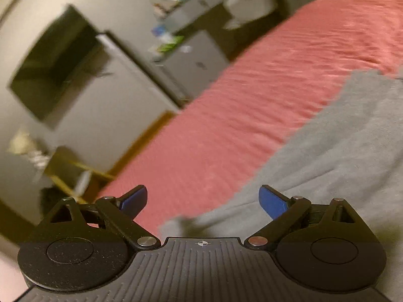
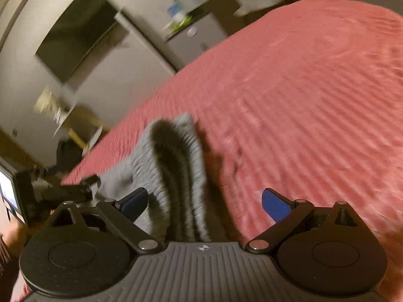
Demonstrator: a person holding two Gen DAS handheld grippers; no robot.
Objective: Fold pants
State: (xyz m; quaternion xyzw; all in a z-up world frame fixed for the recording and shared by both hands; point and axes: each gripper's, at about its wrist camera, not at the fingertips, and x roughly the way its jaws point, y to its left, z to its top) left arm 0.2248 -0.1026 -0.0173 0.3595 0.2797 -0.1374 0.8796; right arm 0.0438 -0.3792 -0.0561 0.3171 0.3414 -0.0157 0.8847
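Left gripper [image 1: 202, 202]: jaws spread wide, nothing between the blue pads. Right gripper [image 2: 204, 203]: likewise released, though the ribbed waistband [image 2: 176, 166] of the grey sweatpants [image 1: 340, 156] rises in the gap, nearer the left-hand pad; no contact can be confirmed, as both views are blurred.

Location of the garment: it lies on a red ribbed bedspread [image 1: 252, 105]. In the left wrist view the grey cloth fills the 3 to 5 o'clock sector, with a small corner [image 1: 176, 224] reaching toward 6 o'clock just ahead of the gripper body. In the right wrist view the gathered waistband stands up from the centre down to 6 o'clock, and the left gripper's body shows at 9 o'clock beside the cloth.

Handling assessment: the fabric appears to be soft fleece-knit, light, limp and not slippery. It should drape and sag from any single hold, and carries no risk of breakage. The elastic waistband is the thickest, firmest part and would give the pads the surest bite; thin single layers elsewhere may slip free or drag a second layer along.

Recommended holds: one pad pair at each end of the waistband, or waistband and hem on the same side, so the cloth hangs evenly when lifted. The bedspread is soft, so a low pinch could catch it too.

Folding appears not yet begun; the garment is bunched.
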